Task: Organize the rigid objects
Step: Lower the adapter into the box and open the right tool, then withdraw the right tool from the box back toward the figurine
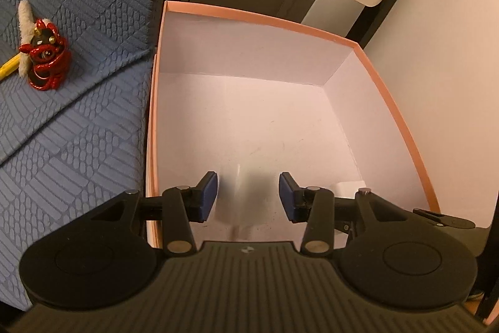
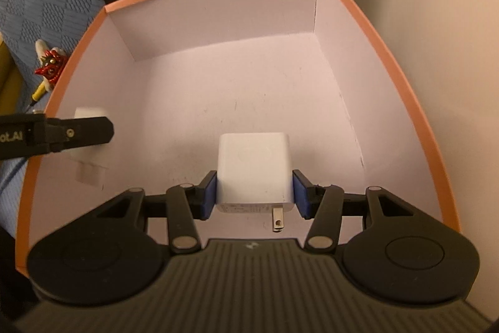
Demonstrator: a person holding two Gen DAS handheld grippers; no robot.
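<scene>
My right gripper (image 2: pixel 254 195) pinches a white charger cube (image 2: pixel 254 167) between its blue pads, prongs toward the camera, inside the orange-rimmed box (image 2: pixel 402 77). My left gripper (image 1: pixel 248 197) hangs over the box floor; a blurred transparent object (image 1: pixel 241 202) sits between its pads, contact undeterminable. A red figurine (image 1: pixel 46 58) rests on the blue patterned fabric (image 1: pixel 78 130) beside the box.

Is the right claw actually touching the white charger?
Touching. The right wrist view shows both blue pads pressed flat against the white charger's sides, no gap, above the box floor.
</scene>
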